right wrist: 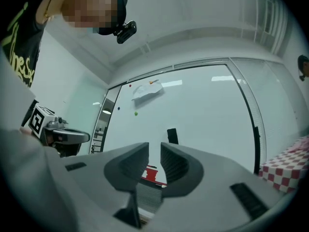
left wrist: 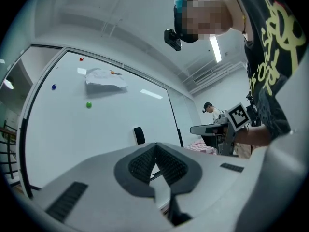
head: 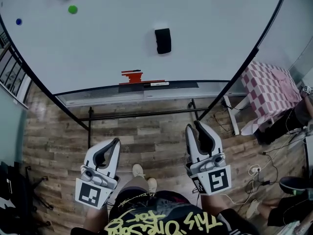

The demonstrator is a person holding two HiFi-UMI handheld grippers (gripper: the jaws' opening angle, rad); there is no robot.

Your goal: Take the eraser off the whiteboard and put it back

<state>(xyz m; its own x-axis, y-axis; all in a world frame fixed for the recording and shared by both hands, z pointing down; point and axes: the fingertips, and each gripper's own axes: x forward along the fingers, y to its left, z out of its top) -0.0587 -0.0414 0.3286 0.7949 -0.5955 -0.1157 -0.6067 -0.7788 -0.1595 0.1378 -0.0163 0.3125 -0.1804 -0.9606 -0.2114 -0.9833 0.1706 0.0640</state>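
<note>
The black eraser sticks upright on the whiteboard, well ahead of both grippers. The left gripper view shows the eraser small above the jaws, and in the right gripper view the eraser stands just right of the jaw gap. My left gripper is held low at the left over the wooden floor; its jaws meet at the tips, with nothing in them. My right gripper is at the right, a little nearer the board; its jaws stand a narrow gap apart, empty.
A red object lies on the board's tray. A green magnet, a blue magnet and a crumpled paper are on the board. A checked-cloth table and floor cables are to the right. Another person stands far off.
</note>
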